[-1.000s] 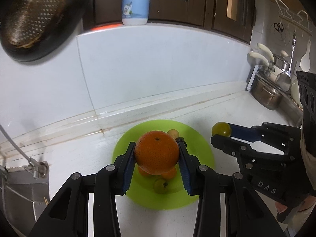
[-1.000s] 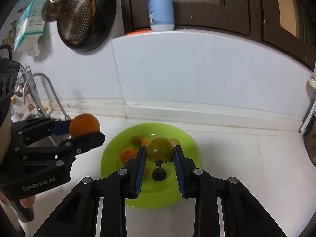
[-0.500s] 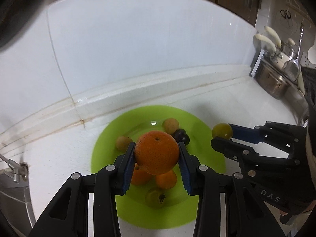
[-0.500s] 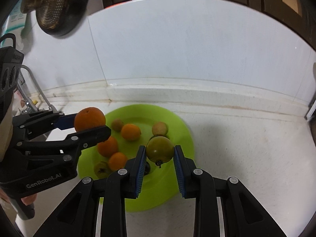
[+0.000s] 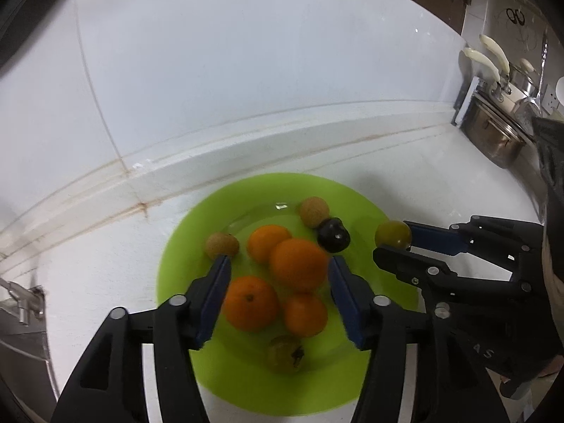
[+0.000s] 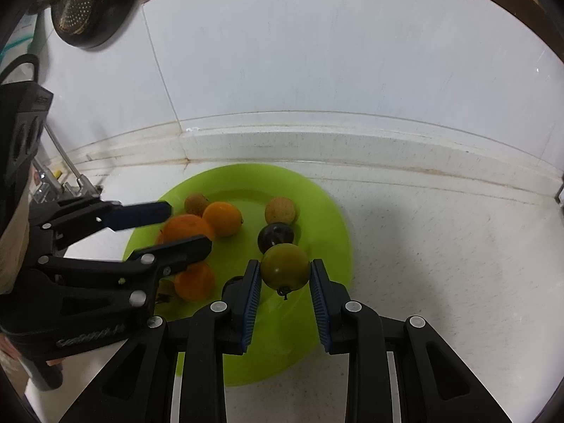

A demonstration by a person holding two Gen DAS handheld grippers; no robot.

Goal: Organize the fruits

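A lime green plate (image 5: 183, 246) (image 6: 328, 211) on the white counter holds several oranges, two tan fruits, a dark plum (image 5: 333, 234) (image 6: 275, 236) and an olive fruit (image 5: 283, 354). My left gripper (image 5: 278, 271) (image 6: 178, 225) is open over the plate. A blurred orange (image 5: 299, 263) (image 6: 188, 229) sits between its fingers, clear of both pads. My right gripper (image 6: 284, 275) (image 5: 391, 238) is shut on a green tomato (image 6: 284, 270) (image 5: 393, 233) above the plate's right part.
The white tiled wall and counter ledge (image 5: 246, 134) run behind the plate. A steel pot (image 5: 493, 134) stands at the far right. A sink edge with a tap (image 6: 67, 172) lies to the left. A dark colander (image 6: 88, 7) hangs on the wall.
My left gripper has opened and let go of the orange, which drops toward the plate. Both grippers have moved lower and closer over the plate. The right gripper still holds the tomato.
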